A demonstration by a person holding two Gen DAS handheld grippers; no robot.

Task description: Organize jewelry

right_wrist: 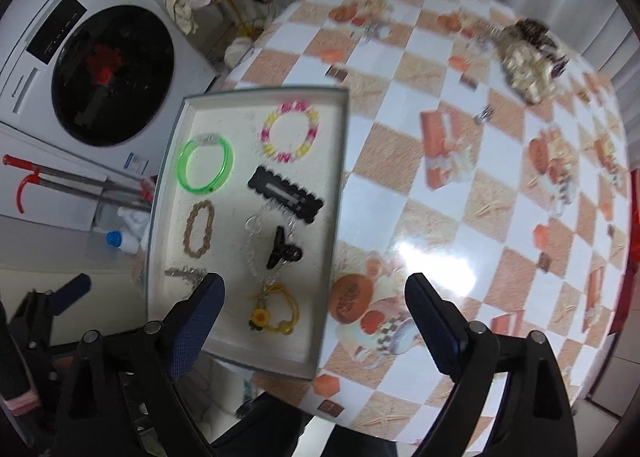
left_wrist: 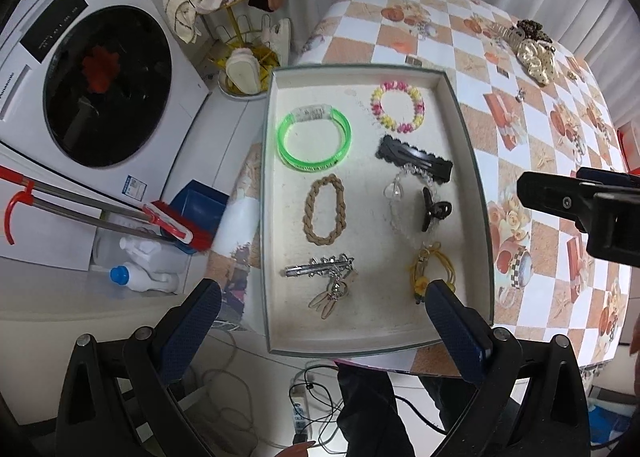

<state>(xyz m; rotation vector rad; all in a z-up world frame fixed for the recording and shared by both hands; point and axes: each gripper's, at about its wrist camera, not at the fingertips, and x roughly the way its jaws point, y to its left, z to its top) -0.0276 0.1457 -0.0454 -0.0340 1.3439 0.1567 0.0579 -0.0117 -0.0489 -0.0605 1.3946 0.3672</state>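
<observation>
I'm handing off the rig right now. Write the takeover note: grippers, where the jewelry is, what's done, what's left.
Left gripper: open, empty, above the tray's near end.
Right gripper: open, empty, over the tray's near right edge.
Tray sits at the table's left edge and holds, in two columns: green bangle, braided band, silver clip; bead bracelet, black clip, clear bracelet, claw clip, yellow tie.
Done: those eight are laid out.
Left: the scrunchie pile at the table's far right and a small metal piece nearby.
</observation>
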